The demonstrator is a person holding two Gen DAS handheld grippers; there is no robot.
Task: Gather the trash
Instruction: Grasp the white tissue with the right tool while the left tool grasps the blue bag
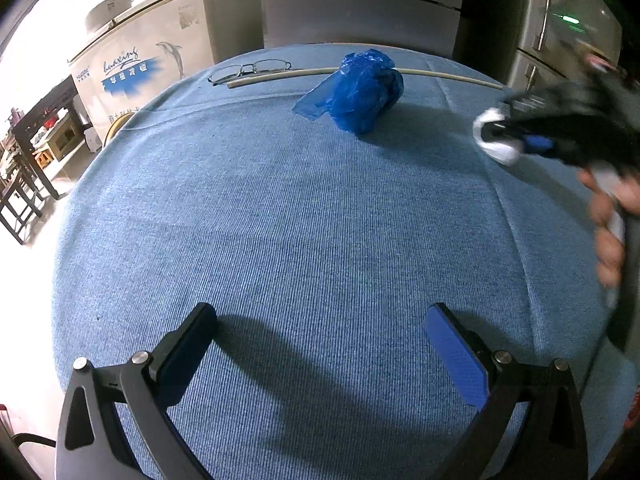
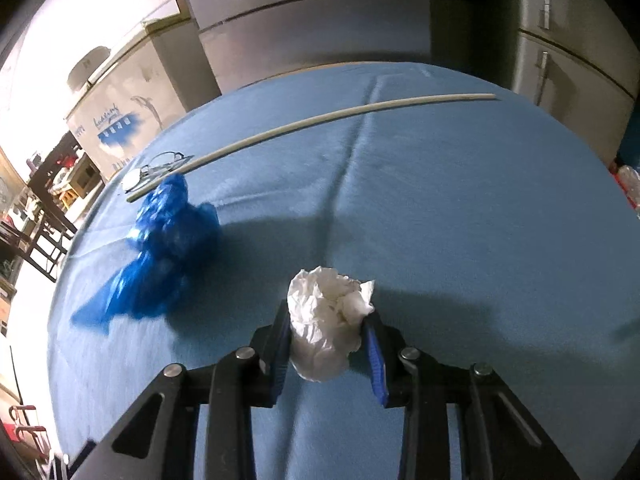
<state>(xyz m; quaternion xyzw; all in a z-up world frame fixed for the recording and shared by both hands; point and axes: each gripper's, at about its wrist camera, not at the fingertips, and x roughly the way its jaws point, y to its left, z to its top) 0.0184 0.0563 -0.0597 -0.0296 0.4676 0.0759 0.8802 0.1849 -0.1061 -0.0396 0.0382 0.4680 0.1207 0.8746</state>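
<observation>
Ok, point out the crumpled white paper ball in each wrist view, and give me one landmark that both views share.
Left wrist view: the crumpled white paper ball is at the right edge, blurred, clamped in the right gripper above the blue tablecloth.
Right wrist view: the ball is lower centre, pinched between the right gripper's blue pads.
Shared landmark: the crumpled blue plastic bag, in front of the long pale rod.

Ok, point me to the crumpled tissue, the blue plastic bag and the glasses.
crumpled tissue (image 2: 326,320): right wrist view, middle of the wad between the fingers.
blue plastic bag (image 1: 360,92): left wrist view, its bunched body.
glasses (image 1: 250,69): left wrist view, the bridge.
</observation>
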